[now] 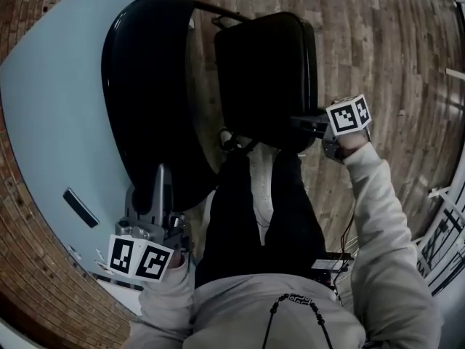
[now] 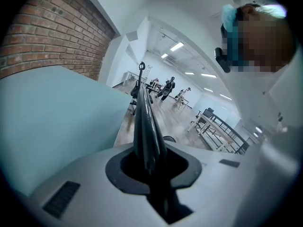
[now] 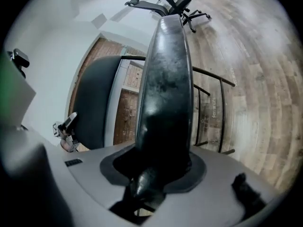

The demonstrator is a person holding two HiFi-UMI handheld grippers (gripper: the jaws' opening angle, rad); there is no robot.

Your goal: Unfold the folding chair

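The folding chair stands in front of me, with its black backrest (image 1: 142, 86) on the left and its black seat (image 1: 265, 71) tilted up beside it. My left gripper (image 1: 161, 187) is shut on the backrest's thin lower edge (image 2: 144, 122), which runs straight into the left gripper (image 2: 150, 167). My right gripper (image 1: 305, 122) is at the seat's near right corner. In the right gripper view the seat (image 3: 165, 79) fills the right gripper (image 3: 156, 169), whose jaws are shut on its edge. The backrest (image 3: 92, 103) and black frame tubes (image 3: 213, 108) show behind it.
A pale blue panel (image 1: 58, 122) stands against the brick wall (image 1: 22, 217) just left of the chair. Wooden floor (image 1: 392, 35) spreads to the right and beyond. Metal racks (image 1: 443, 238) stand at the right edge. My legs (image 1: 254, 217) are right behind the seat. An office chair (image 3: 175, 4) stands far off.
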